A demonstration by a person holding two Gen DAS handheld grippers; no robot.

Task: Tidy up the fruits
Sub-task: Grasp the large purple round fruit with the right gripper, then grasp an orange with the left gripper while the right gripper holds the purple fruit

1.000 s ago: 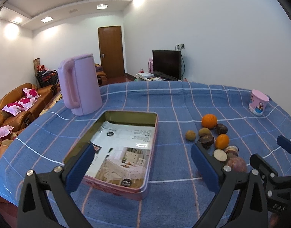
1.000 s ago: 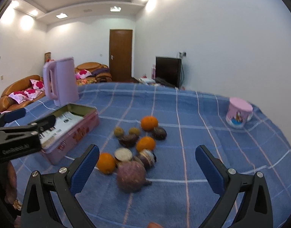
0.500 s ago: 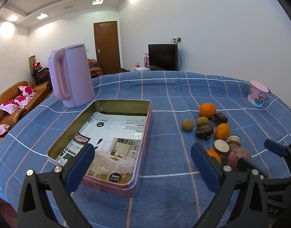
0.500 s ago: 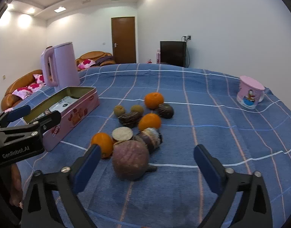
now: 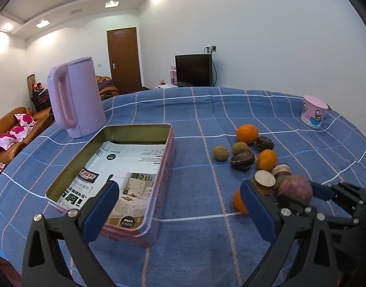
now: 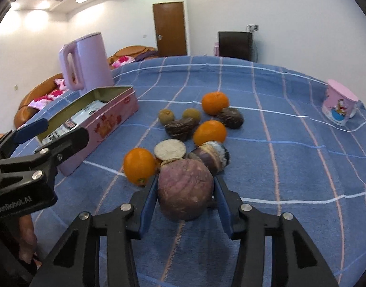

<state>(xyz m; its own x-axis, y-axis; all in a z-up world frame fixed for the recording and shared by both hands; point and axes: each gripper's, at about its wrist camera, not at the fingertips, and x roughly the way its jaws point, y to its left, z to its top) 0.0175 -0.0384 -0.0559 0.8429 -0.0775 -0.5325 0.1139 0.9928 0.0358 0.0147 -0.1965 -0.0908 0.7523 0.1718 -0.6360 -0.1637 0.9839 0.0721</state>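
Observation:
A pile of fruit lies on the blue checked tablecloth: oranges, small brown-green fruits, dark fruits and a cut half. My right gripper has its blue pads against both sides of a large purple fruit at the pile's near edge; it also shows in the left wrist view. My left gripper is open and empty above the near end of the open pink tin, which holds a printed leaflet.
A pink kettle stands behind the tin. A pink cartoon cup stands at the far right of the table. Sofas with cushions lie beyond the table's left edge.
My right gripper has moved forward to the pile and closed its jaws from wide open onto the large purple fruit. My left gripper has stayed open and shifted slightly.

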